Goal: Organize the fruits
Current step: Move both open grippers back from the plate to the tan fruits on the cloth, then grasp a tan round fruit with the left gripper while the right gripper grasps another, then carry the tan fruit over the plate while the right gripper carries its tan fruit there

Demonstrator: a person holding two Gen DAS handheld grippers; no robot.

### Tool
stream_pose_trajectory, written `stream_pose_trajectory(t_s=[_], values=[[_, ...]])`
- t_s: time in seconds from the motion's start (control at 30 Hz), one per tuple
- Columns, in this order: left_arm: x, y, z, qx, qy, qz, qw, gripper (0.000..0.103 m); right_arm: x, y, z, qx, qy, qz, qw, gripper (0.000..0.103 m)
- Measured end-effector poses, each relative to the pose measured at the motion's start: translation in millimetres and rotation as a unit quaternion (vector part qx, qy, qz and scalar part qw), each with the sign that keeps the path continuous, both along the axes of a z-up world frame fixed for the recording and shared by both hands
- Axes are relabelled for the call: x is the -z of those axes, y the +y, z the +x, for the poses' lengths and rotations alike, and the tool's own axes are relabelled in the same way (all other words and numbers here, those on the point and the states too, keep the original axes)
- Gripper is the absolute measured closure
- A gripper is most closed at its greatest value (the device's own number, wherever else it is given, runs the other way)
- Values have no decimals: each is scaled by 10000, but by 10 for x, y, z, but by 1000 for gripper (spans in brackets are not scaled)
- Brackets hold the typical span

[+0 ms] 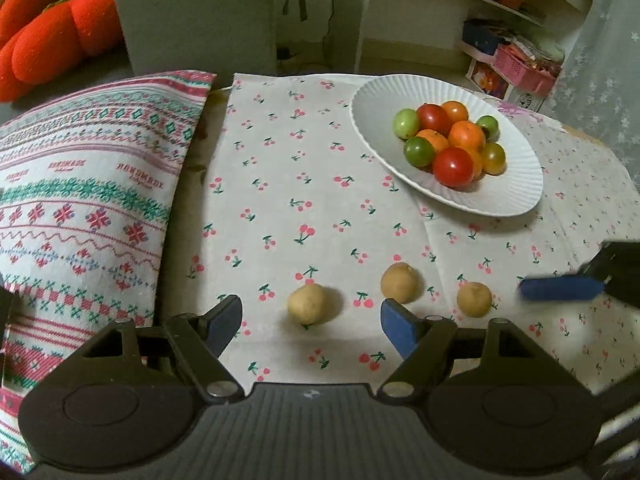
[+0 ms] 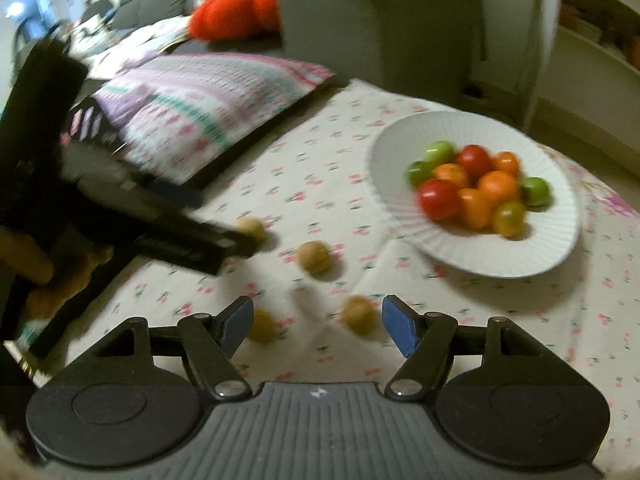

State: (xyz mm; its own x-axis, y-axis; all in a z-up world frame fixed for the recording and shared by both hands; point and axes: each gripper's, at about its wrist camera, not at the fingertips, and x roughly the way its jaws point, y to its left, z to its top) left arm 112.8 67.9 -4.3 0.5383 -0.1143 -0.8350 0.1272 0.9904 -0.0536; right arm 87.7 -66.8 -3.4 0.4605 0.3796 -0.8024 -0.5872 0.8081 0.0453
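A white ribbed plate holds several red, orange and green tomatoes. Three tan longans lie on the cherry-print cloth in the left wrist view. My left gripper is open and empty, with the left longan between its fingers. The right wrist view is blurred and shows several longans. My right gripper is open and empty just above them. One blue right fingertip shows at the left wrist view's right edge.
A patterned cushion lies on the table's left side. A grey chair back and red plush stand behind. Shelves with a pink basket are at the back right.
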Motion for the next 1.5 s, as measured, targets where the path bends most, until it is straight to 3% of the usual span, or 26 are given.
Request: stream_pose_trajectory(t_s=[0.23, 0.37, 0.47, 0.53, 0.57, 0.6, 1.03, 1.5], values=[[135, -39, 34, 137, 122, -88, 9998, 45, 171, 215, -81, -285, 34, -123, 9995, 38], [206, -27, 53, 99, 169, -26, 9998, 55, 278, 313, -110, -344, 8, -249, 9991, 45], [258, -35, 61, 76, 186, -24, 9998, 72, 321, 342, -100, -309, -87, -296, 9990, 52], [262, -36, 68, 119, 150, -30, 9998, 88, 342, 347, -78, -298, -80, -298, 9991, 57], [261, -34, 73, 132, 156, -26, 9998, 88, 353, 346, -67, -308, -58, -297, 9991, 64], [249, -29, 77, 124, 170, -37, 9998, 88, 363, 349, -67, -328, -37, -299, 9990, 81], [30, -108, 7, 241, -113, -66, 9996, 89, 253, 322, -115, -293, -152, -236, 9992, 81], [-202, -180, -44, 185, -523, 57, 9984, 89, 13, 113, 44, 183, -240, 91, 9995, 81]])
